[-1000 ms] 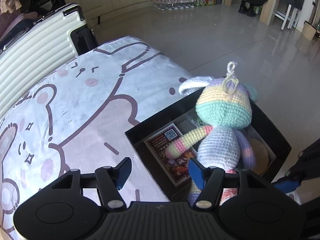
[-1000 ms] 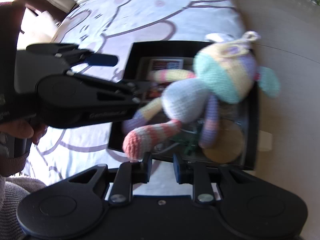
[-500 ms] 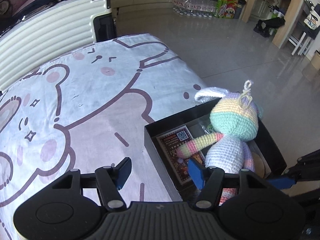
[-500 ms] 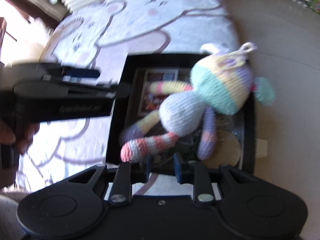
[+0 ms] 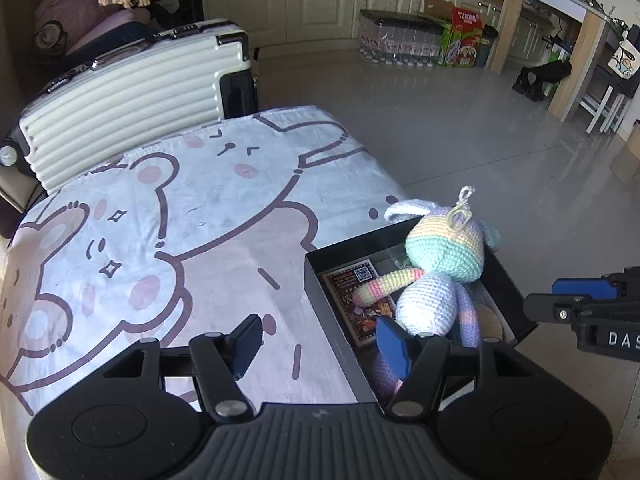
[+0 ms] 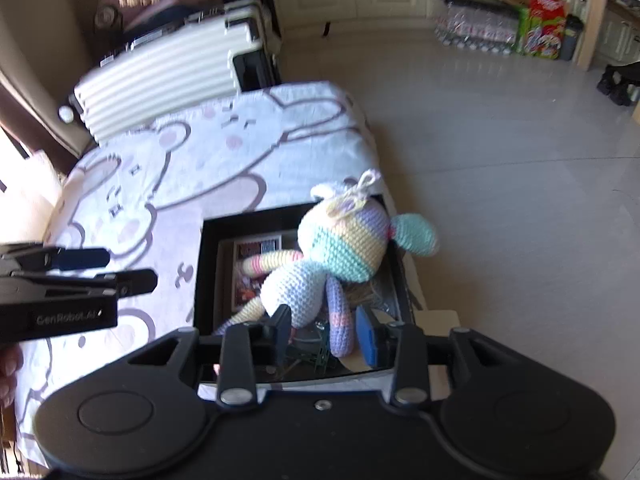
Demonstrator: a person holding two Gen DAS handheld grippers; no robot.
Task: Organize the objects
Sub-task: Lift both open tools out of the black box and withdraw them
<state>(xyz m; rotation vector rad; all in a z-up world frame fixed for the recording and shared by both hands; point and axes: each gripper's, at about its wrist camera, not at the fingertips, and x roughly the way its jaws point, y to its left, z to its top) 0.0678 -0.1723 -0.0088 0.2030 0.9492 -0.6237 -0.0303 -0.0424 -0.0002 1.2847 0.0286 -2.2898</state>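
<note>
A pastel crocheted bunny doll [image 5: 432,280] lies in an open black box [image 5: 320,276] at the right edge of the bed; it also shows in the right wrist view [image 6: 332,256], as does the box [image 6: 200,280]. A printed card [image 5: 352,284] and small items lie under the doll. My left gripper [image 5: 320,346] is open and empty, above the box's left wall. My right gripper [image 6: 324,330] is open just behind the doll's legs, holding nothing. It shows from the side in the left wrist view [image 5: 584,300].
The bed has a bear-print sheet [image 5: 160,240]. A white ribbed suitcase [image 5: 132,92] stands behind it. Grey tiled floor [image 5: 460,128] lies to the right, with bottled water packs [image 5: 400,42] and cabinets far back.
My right gripper has opened and let go of the doll's leg, and the doll has settled in the box. Both grippers have pulled back and up, showing more of the room.
</note>
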